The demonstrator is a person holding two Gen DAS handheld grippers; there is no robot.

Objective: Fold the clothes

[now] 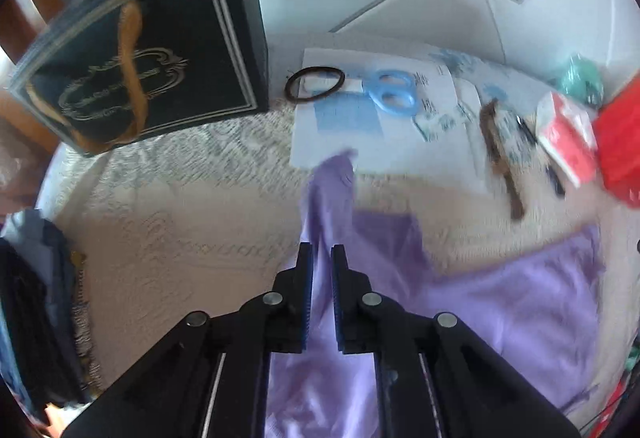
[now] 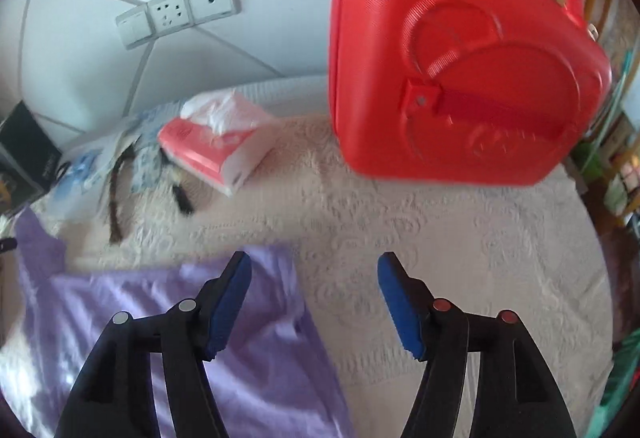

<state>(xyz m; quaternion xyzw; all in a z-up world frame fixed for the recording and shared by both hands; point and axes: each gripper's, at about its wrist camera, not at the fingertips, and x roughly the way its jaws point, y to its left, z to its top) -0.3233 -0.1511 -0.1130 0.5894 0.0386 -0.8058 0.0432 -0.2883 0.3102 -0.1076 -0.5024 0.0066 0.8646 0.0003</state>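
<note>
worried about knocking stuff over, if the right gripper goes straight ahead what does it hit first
Probably the bare cream embossed bedspread first; beyond it stands the big red plastic carry case. The open right gripper holds nothing, though depth is unclear.

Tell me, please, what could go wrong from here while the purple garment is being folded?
The left gripper pinches only a narrow strip of the purple garment, so the cloth could slip out mid-fold. The scissors, hair tie and papers lie right beside the lifted end and might get dragged. The right gripper is open and off the cloth, so the fold could go crooked.
</note>
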